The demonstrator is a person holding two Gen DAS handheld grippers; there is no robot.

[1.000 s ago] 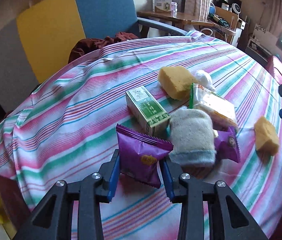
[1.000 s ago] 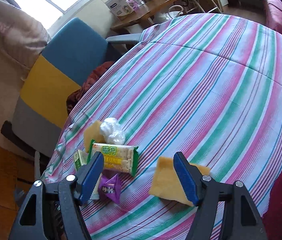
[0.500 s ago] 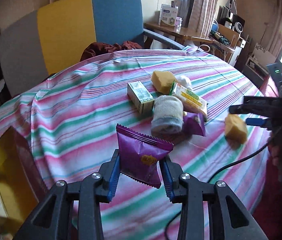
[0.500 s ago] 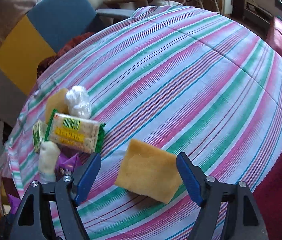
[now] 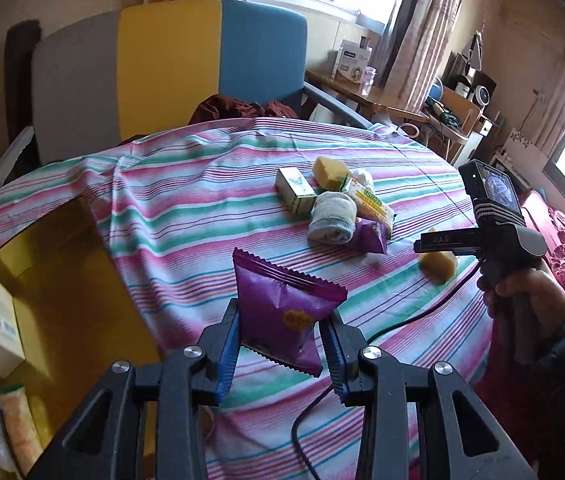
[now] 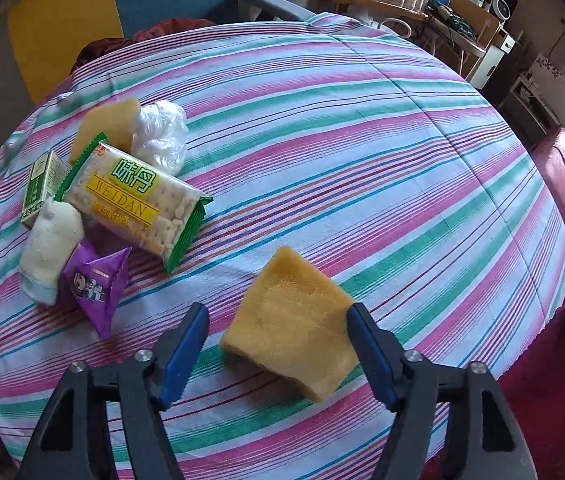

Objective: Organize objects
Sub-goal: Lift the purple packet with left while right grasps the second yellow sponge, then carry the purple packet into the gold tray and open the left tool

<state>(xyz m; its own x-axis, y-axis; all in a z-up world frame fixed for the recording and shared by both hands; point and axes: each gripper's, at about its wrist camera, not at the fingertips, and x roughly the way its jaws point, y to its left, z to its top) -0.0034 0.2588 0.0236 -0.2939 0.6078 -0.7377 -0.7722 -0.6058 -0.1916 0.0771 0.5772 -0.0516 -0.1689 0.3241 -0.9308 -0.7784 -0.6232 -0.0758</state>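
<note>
Left tongs [image 5: 282, 350] grip a purple packet [image 5: 282, 312]; it should travel level to the yellow box [image 5: 54, 280]. Right tongs [image 6: 278, 350], jaws just closing, straddle a sponge [image 6: 294, 320] without a firm squeeze yet; they should centre first.

A lived-in home room: a table under a striped cloth [image 6: 362, 128], a grey, yellow and blue armchair [image 5: 170, 64] beside it, curtained windows [image 5: 414, 28], and a wooden side table [image 5: 366, 96] crowded with boxes and small household appliances.
</note>
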